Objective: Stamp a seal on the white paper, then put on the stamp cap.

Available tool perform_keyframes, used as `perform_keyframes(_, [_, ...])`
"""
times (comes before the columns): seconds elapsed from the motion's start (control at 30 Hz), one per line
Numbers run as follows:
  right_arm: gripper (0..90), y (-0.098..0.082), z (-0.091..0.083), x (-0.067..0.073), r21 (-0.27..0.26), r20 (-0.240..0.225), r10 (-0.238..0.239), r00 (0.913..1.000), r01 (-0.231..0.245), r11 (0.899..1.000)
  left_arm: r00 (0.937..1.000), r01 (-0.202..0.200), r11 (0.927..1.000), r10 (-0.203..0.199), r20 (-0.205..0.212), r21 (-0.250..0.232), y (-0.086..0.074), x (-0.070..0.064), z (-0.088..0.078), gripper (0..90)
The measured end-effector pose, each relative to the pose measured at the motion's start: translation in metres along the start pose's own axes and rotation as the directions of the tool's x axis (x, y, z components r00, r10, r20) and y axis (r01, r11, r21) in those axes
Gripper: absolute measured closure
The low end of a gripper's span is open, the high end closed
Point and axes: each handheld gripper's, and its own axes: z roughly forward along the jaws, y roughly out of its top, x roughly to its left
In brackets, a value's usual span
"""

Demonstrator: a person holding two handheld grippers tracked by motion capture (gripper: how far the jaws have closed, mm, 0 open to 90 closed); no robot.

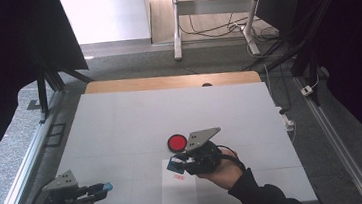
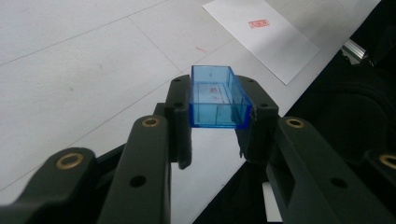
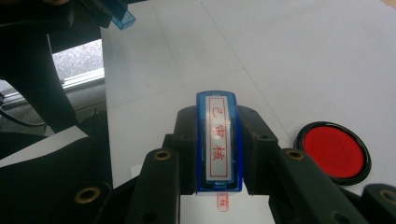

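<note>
My right gripper [image 1: 176,164] [image 3: 218,154] is shut on a blue stamp [image 3: 218,140] whose white label bears red characters. It holds the stamp just above a white sheet of paper [image 1: 179,195], over a red imprint [image 1: 178,177] [image 3: 222,201]. A round red ink pad [image 1: 177,143] [image 3: 334,151] in a black case lies open just beyond it. At the table's front left, my left gripper [image 1: 104,188] [image 2: 217,122] is shut on the stamp's clear blue cap [image 2: 217,95], held off the table with its hollow side up.
The white table mat [image 1: 135,121] has a wooden edge [image 1: 172,81] at the far side. Metal rails [image 1: 29,162] run along both sides. In the left gripper view the paper [image 2: 275,42] with its red imprint [image 2: 258,23] lies ahead to the right.
</note>
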Motion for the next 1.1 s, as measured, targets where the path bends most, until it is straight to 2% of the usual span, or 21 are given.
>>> perform_keyframes(0.3, [70.5, 0.002, -0.007, 0.0, -0.019, -0.013, 0.014, 0.9998, -0.014, 1.0, 1.0, -0.009, 1.0, 0.009, 0.001, 0.003, 0.001, -0.001, 0.0, 68.6])
perform_keyframes(0.5, [70.5, 0.005, -0.009, -0.001, -0.022, -0.017, 0.016, 0.9997, -0.017, 1.0, 0.9997, -0.005, 1.0, 0.005, 0.023, -0.007, 0.001, -0.001, 0.0, 68.6])
perform_keyframes(0.73, [70.5, 0.007, -0.013, 0.0, -0.035, -0.032, 0.016, 0.9994, -0.017, 0.999, 0.9981, -0.054, 0.9985, 0.054, 0.031, 0.003, 0.008, -0.006, 0.003, 68.6])
perform_keyframes(0.87, [70.5, 0.008, -0.015, -0.001, -0.045, -0.032, 0.016, 0.9993, -0.018, 0.999, 0.9953, -0.075, 0.9971, 0.074, 0.063, 0.013, 0.015, -0.01, 0.008, 68.6])
perform_keyframes(1.1, [70.5, 0.01, -0.02, 0.0, -0.058, -0.044, 0.001, 0.999, -0.004, 0.998, 0.9907, -0.073, 0.9969, 0.069, 0.117, 0.028, 0.025, -0.013, 0.016, 68.7])
